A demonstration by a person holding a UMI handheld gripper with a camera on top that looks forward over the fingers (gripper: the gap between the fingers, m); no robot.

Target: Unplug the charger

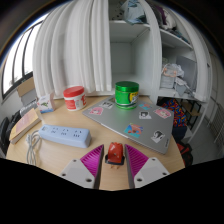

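Observation:
A small red charger (115,152) sits on the wooden table (90,125), between my two fingers, with a gap on either side of it. My gripper (115,148) is open, and its magenta pads (93,162) flank the charger without pressing on it. A white power strip (62,133) lies on the table ahead and to the left of my fingers. A white cable (35,150) coils off its left end. The charger is apart from the strip.
A green can (126,94) and a red-lidded jar (74,97) stand at the back of the table. A stickered laptop (135,118) lies to the right. White curtains (75,45) and shelves (175,50) rise behind. Books (25,122) lie at the left.

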